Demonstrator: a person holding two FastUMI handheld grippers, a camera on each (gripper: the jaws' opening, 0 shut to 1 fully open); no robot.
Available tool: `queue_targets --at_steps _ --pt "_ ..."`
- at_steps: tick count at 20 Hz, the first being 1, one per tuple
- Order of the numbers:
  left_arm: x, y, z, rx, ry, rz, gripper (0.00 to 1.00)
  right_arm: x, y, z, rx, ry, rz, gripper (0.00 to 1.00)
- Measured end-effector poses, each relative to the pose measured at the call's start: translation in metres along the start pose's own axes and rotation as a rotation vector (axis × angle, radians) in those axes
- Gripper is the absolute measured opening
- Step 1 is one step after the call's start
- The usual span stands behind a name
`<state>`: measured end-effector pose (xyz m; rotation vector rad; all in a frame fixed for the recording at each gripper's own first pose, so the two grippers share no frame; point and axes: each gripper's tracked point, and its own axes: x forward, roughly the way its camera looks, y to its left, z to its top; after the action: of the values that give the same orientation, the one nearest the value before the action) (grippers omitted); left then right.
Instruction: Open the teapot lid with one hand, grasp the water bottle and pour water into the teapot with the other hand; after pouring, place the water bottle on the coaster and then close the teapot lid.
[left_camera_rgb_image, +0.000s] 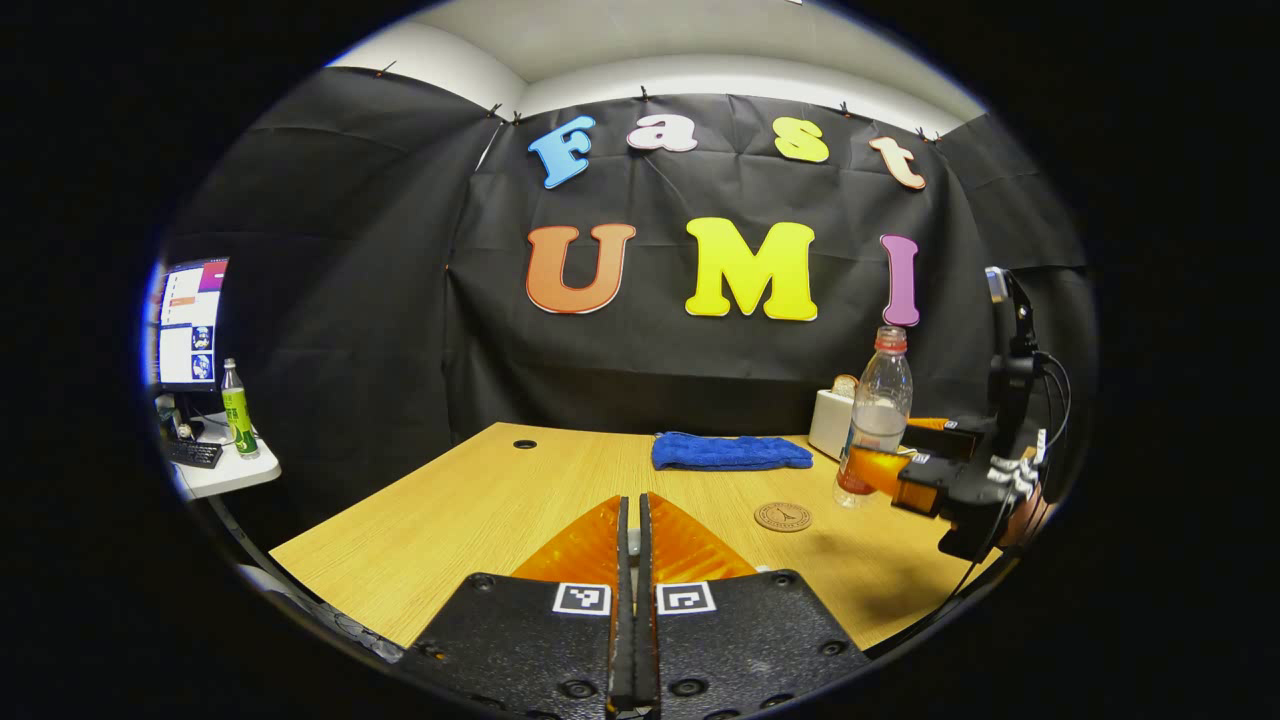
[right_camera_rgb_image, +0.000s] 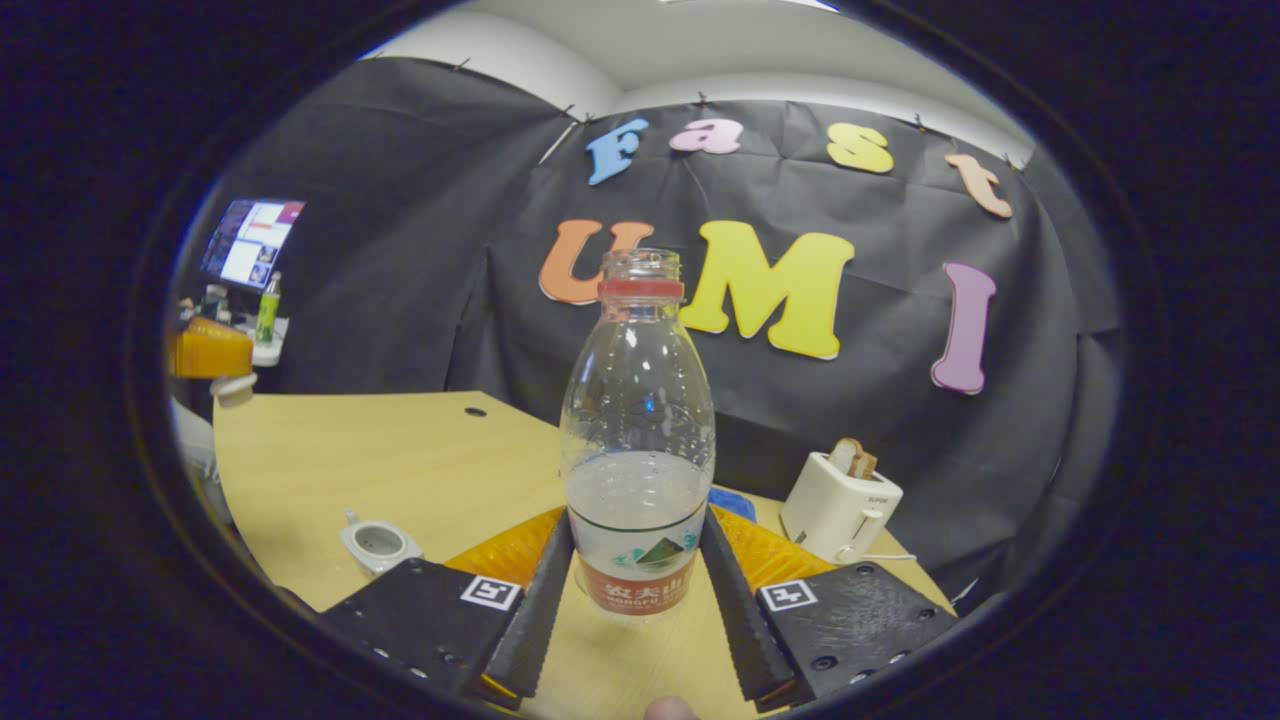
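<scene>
The clear water bottle (right_camera_rgb_image: 637, 440), uncapped and about half full, stands upright between the fingers of my right gripper (right_camera_rgb_image: 637, 518), which press on both its sides. In the left gripper view the bottle (left_camera_rgb_image: 878, 405) rests at the table's right, held by the right gripper (left_camera_rgb_image: 887, 447), with the round coaster (left_camera_rgb_image: 783, 516) just left of it. The white teapot (right_camera_rgb_image: 378, 543) sits open on the table, low on the left. My left gripper (left_camera_rgb_image: 632, 500) is shut on the small white teapot lid (right_camera_rgb_image: 233, 388), held raised off the teapot.
A blue cloth (left_camera_rgb_image: 730, 452) lies at the back of the wooden table (left_camera_rgb_image: 480, 510). A white toaster (right_camera_rgb_image: 838, 505) with bread stands at the back right. Off to the left, a side table holds a monitor (left_camera_rgb_image: 190, 325) and a green bottle (left_camera_rgb_image: 238, 410).
</scene>
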<state>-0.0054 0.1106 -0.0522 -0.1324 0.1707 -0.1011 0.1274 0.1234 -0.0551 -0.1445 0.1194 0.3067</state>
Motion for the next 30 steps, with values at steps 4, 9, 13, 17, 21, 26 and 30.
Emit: queue_targets --at_steps 4,9,13,17,21,26,30 --pt "0.000 -0.002 0.003 0.008 -0.012 0.005 0.03 0.035 -0.016 -0.005 0.085 0.020 0.011 0.72" --pt "0.001 0.007 0.000 0.009 -0.003 0.033 0.03 0.083 -0.017 -0.027 0.150 0.058 0.028 0.72" --pt "0.003 0.016 -0.007 0.001 0.010 0.056 0.03 0.111 -0.011 -0.056 0.183 0.117 0.039 0.72" --pt "0.006 0.015 -0.011 0.006 0.025 0.059 0.03 0.122 -0.007 -0.073 0.210 0.145 0.041 0.72" --pt "0.009 0.015 -0.016 0.010 0.036 0.057 0.03 0.125 -0.004 -0.079 0.190 0.151 0.038 0.72" --pt "0.007 0.020 -0.014 0.005 0.031 0.070 0.03 0.126 -0.003 -0.082 0.159 0.156 0.018 0.75" --pt "0.008 0.024 -0.016 0.026 0.040 0.088 0.03 0.124 -0.001 -0.087 0.158 0.167 0.020 0.78"
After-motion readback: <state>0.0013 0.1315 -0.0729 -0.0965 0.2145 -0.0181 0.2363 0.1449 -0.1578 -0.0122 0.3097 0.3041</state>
